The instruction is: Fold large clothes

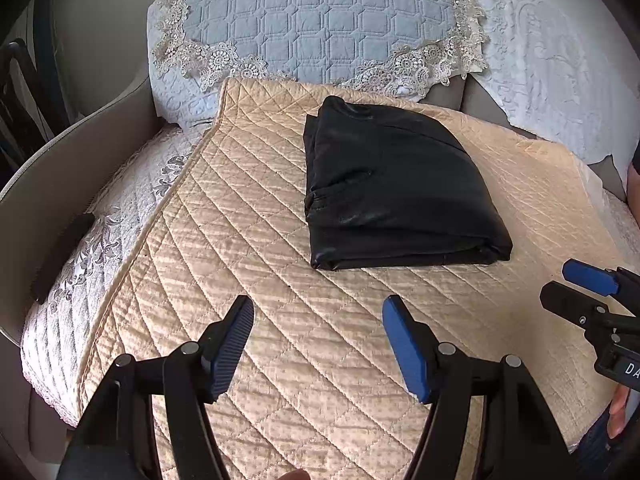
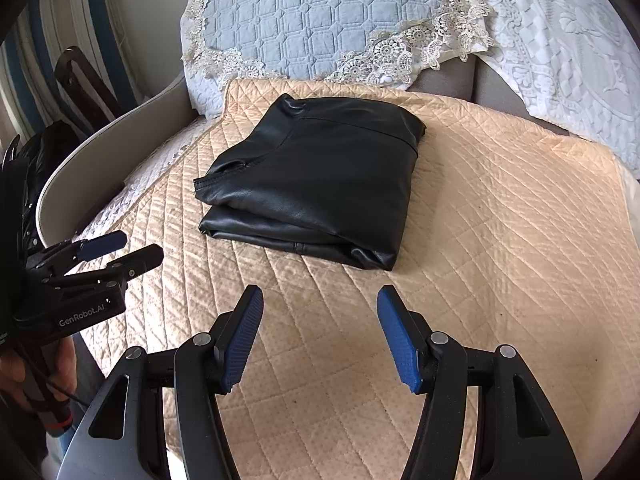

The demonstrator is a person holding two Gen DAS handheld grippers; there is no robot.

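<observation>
Black leather garment (image 1: 394, 188), glossy, folded into a thick squarish bundle with stacked layers showing along its near edge. A seam runs across the top panel; a small slit or pocket opening sits on its left part. It lies flat on a peach quilted cover (image 1: 248, 240) spread over a sofa seat, about mid-cover. Long axis runs near to far in the left wrist view, slightly skewed; which end is collar or hem, cannot tell.

Behind it: blue quilted cushion (image 1: 320, 20) with lace trim, white embossed cover (image 1: 560, 60) to the right. Curved sofa arm (image 1: 60, 168) on the left, dark chair frame (image 2: 84, 80) beyond it.

Left gripper (image 1: 318, 344) fingers spread wide, nothing between them, hovering over bare cover short of the garment. Right gripper (image 2: 320, 336) the same, fingers wide and empty. Nothing sits between the grippers and the bundle.
</observation>
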